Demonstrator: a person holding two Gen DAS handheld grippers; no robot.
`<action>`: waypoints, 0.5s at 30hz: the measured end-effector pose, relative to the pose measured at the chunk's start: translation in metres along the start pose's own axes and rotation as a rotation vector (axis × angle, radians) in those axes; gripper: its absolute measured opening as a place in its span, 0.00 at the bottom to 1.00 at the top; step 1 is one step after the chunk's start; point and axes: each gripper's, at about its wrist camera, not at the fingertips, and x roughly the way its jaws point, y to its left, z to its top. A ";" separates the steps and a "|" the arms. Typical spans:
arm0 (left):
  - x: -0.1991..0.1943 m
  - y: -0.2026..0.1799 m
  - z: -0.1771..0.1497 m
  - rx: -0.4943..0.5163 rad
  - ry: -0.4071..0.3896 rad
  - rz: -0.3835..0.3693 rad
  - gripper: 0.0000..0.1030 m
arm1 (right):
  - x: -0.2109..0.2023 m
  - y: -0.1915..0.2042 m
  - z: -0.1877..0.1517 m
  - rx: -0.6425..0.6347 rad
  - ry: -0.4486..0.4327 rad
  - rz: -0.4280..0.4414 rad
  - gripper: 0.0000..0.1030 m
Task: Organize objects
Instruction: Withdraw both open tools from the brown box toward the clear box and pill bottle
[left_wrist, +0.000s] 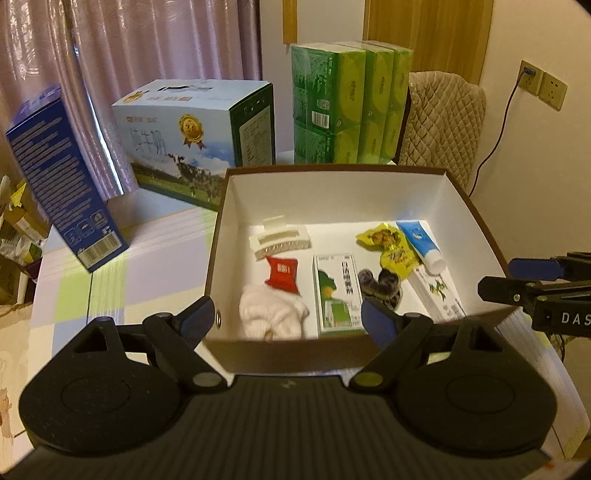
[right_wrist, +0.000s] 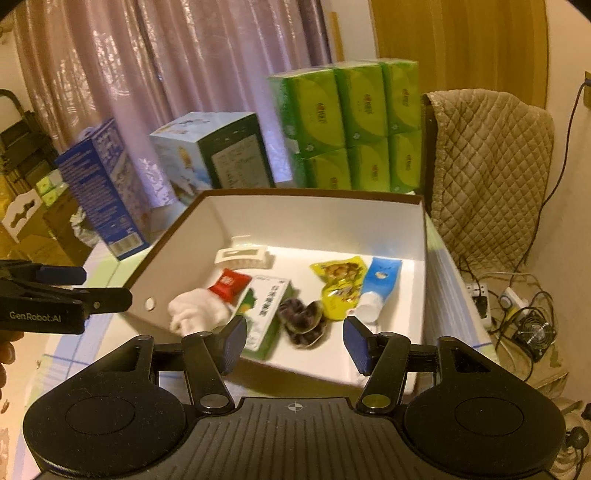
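Your left claw (left_wrist: 288, 317) sits nearest the lens, fingers spread wide and empty, poised over the near wall of the open box (left_wrist: 413, 184). Your right claw (right_wrist: 295, 341) is likewise wide open with nothing between its pads, over the box's near right corner.

Inside the box lie a cream hair clip (left_wrist: 279, 238), a red packet (left_wrist: 282, 275), a white cloth (left_wrist: 271, 314), a green-and-white carton (left_wrist: 338, 291), a dark scrunchie (left_wrist: 380, 286), a yellow snack pouch (left_wrist: 391, 247) and a blue tube (left_wrist: 421, 242). Only your left view shows a white tube box (left_wrist: 439, 295) along the box's right wall; your right view hides it. Only your right view shows a power strip (right_wrist: 480, 295) and small fan (right_wrist: 535, 334) on the floor.

Along the bench's far edge (left_wrist: 147, 240) stand a blue carton (left_wrist: 62, 177), a milk case (left_wrist: 195, 140) and stacked green tissue packs (left_wrist: 351, 103). Behind hang pinkish curtains (left_wrist: 129, 44); a quilted chair cover (left_wrist: 443, 122) is off the far right corner.
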 end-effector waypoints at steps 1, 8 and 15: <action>-0.004 0.001 -0.004 -0.002 0.000 0.000 0.82 | -0.002 0.003 -0.003 -0.001 0.001 0.007 0.54; -0.022 0.006 -0.035 -0.026 0.027 0.003 0.82 | -0.011 0.022 -0.021 -0.012 0.019 0.044 0.54; -0.028 0.010 -0.062 -0.050 0.068 0.010 0.82 | -0.009 0.037 -0.044 -0.019 0.065 0.073 0.54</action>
